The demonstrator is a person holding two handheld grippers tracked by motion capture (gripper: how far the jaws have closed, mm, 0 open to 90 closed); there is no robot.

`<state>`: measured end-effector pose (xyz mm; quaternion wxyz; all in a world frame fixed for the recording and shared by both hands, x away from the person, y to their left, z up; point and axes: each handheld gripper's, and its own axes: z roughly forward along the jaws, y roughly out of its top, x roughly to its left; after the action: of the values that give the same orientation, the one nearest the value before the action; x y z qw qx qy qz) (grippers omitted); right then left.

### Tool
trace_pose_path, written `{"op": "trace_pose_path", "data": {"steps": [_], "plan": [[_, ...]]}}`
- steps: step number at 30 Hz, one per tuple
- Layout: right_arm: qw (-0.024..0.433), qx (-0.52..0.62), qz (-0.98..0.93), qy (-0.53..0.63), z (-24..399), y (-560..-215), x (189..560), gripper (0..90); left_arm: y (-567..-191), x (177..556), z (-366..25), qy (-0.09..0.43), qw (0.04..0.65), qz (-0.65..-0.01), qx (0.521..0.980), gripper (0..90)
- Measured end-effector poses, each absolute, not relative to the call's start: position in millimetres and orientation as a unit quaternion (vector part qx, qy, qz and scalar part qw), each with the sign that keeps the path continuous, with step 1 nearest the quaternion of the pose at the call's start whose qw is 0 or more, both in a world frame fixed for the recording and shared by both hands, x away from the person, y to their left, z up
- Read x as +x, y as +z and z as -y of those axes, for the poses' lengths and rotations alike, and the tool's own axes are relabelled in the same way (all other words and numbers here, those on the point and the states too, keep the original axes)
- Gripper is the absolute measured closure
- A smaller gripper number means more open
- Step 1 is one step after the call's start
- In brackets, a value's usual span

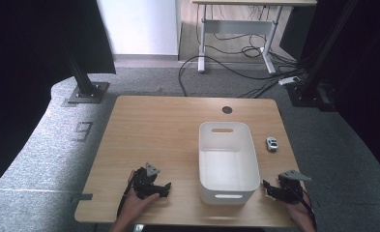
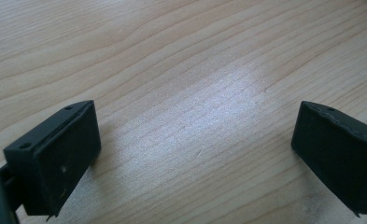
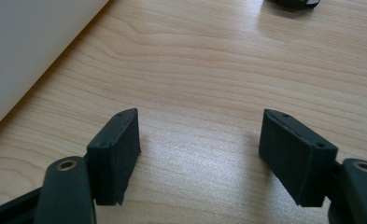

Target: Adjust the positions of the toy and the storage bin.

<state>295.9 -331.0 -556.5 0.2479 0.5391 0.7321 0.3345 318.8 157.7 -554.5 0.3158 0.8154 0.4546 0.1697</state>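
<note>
Since the right tool [image 1: 273, 189] rests at the tabletop's [image 1: 153, 125] near right corner with jaws spread wide and empty, the likely step is reaching forward along the right edge for the toy car [image 1: 272, 143]; approach low and straddle its narrow sides before closing. Small, silver-grey with dark windows, the car sits near the right edge, just beside the white bin [image 1: 226, 162]. Near the front edge, the left tool [image 1: 164, 189] also stands open, holding nothing.

In the right gripper view the toy car [image 3: 293, 3] is cut off by the top edge (just a dark sliver). The white bin [image 3: 27, 51] runs off the left edge. In the high view the car's details are too small to tell.
</note>
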Motion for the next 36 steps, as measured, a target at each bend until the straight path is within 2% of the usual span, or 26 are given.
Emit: {"op": "trace_pose_path", "data": {"steps": [36], "plan": [[0.243,0.525,-0.743,0.336,329.7,-556.6,295.6,25.3,-554.6,321.1,-156.7,0.167,0.314,-0.451,0.819,0.0]]}}
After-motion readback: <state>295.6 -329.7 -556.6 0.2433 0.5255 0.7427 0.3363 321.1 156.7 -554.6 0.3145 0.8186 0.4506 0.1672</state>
